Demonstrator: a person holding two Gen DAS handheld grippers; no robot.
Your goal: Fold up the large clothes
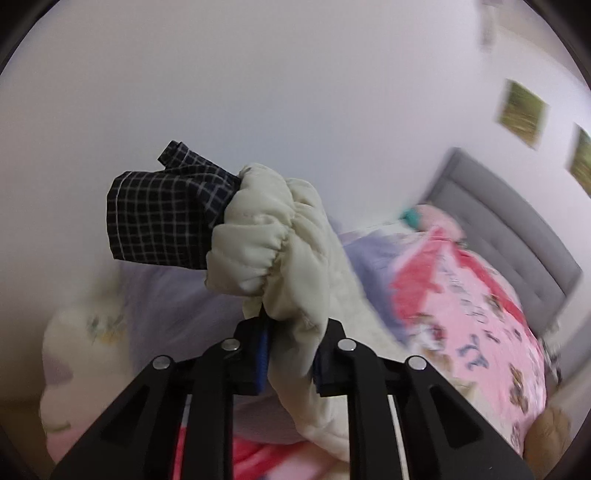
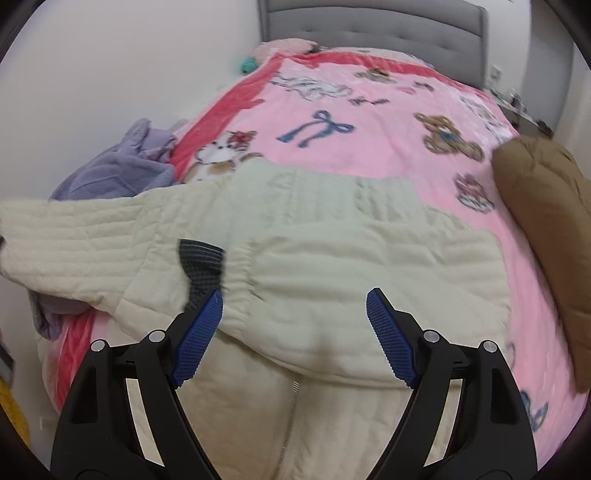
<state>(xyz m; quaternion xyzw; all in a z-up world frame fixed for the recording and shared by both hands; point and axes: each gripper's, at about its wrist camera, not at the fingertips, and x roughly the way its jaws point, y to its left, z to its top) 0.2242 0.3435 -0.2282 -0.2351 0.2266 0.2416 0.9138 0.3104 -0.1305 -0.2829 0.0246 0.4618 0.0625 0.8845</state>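
A cream quilted jacket (image 2: 332, 288) lies spread on the pink bed cover (image 2: 369, 147), zip side up, one sleeve folded across its body with a dark checked cuff lining (image 2: 203, 266) showing. My right gripper (image 2: 295, 325) is open just above that folded sleeve. My left gripper (image 1: 291, 354) is shut on the other sleeve (image 1: 280, 251) and holds it lifted, its elastic cuff bunched and the dark checked lining (image 1: 162, 214) sticking out.
A lilac garment (image 2: 118, 170) lies at the bed's left edge by the wall. A brown padded garment (image 2: 546, 206) lies on the right. The grey headboard (image 2: 369, 22) is at the far end. Pictures (image 1: 521, 114) hang on the wall.
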